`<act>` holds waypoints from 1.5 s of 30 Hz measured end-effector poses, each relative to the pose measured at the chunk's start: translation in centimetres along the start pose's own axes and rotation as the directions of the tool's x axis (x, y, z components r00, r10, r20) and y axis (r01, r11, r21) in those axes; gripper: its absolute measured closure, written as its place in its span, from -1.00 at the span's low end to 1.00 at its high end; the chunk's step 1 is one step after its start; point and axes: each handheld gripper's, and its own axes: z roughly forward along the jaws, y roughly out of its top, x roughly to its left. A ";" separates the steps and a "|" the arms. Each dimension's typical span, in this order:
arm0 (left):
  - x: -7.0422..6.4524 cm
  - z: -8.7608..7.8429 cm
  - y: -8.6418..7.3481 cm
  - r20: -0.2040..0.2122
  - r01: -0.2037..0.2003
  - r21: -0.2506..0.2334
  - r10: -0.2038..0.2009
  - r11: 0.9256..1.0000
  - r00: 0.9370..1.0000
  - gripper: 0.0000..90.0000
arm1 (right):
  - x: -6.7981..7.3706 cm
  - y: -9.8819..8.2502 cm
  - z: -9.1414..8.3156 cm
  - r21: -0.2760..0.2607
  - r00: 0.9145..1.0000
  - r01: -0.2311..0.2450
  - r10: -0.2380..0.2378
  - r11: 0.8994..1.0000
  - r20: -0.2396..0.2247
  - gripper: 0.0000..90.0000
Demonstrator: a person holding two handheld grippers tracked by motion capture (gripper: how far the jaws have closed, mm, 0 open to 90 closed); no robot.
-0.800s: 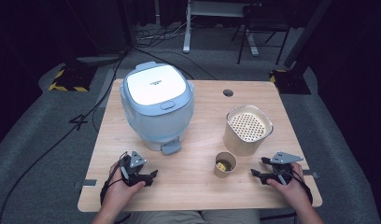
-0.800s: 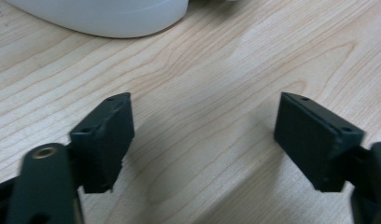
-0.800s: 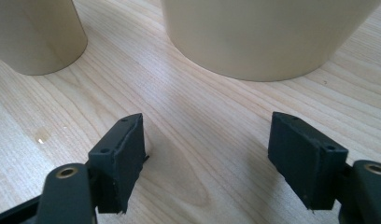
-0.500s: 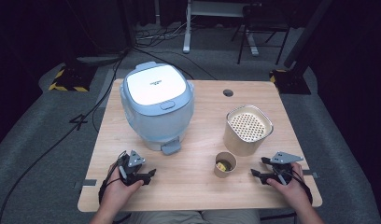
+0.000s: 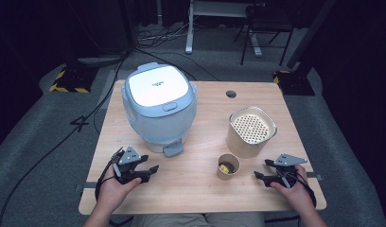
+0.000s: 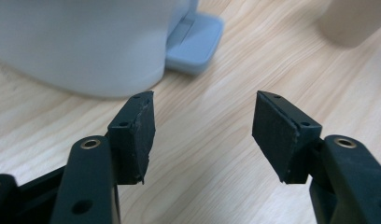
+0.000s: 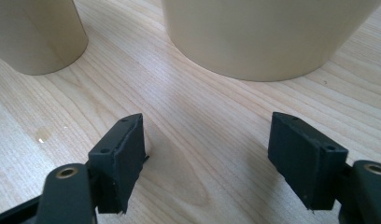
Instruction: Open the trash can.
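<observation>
1. A wooden surface [image 5: 200,189] carries a pale blue rice cooker [image 5: 159,111] with its lid down, at the back left.
2. A tall beige container [image 5: 250,132] with a perforated top stands at the right; a small cup [image 5: 227,166] sits just in front of it.
3. The left gripper [image 5: 151,171] rests near the cooker's front, jaws released, nothing between them.
4. The right gripper [image 5: 261,170] lies near the cup, jaws apart and empty.

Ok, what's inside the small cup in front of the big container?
From the high view, the small cup holds something yellow at its bottom; what it is I cannot tell. The big container behind it shows a perforated top, hiding its inside.
</observation>
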 end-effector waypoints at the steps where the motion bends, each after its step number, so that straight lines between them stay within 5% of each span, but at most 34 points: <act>1: 0.1 -0.2 0.2 0.011 0.005 -0.007 -0.004 1.000 1.000 -0.09 | 0.0 0.0 0.0 0.000 1.000 0.000 0.000 1.000 0.000 -0.38; 19: 0.1 -3.4 4.5 0.080 -0.053 -0.172 0.068 0.984 0.994 -0.01 | 0.0 0.0 0.0 0.001 1.000 0.001 -0.001 1.000 0.001 -0.38; 33: 0.0 -5.4 10.2 0.123 -0.110 -0.219 0.139 0.969 0.983 0.40 | -0.1 0.0 0.0 0.000 1.000 0.002 -0.002 1.000 -0.009 -0.38; 36: -0.4 -5.8 12.0 0.155 -0.139 -0.226 0.176 0.964 0.972 0.73 | -0.1 0.0 0.0 0.000 1.000 0.002 -0.002 1.000 -0.009 -0.38; 45: -0.2 -6.4 14.7 0.191 -0.137 -0.242 0.186 0.961 0.964 0.99 | -0.1 0.0 0.0 -0.001 1.000 0.004 -0.004 1.000 -0.007 -0.38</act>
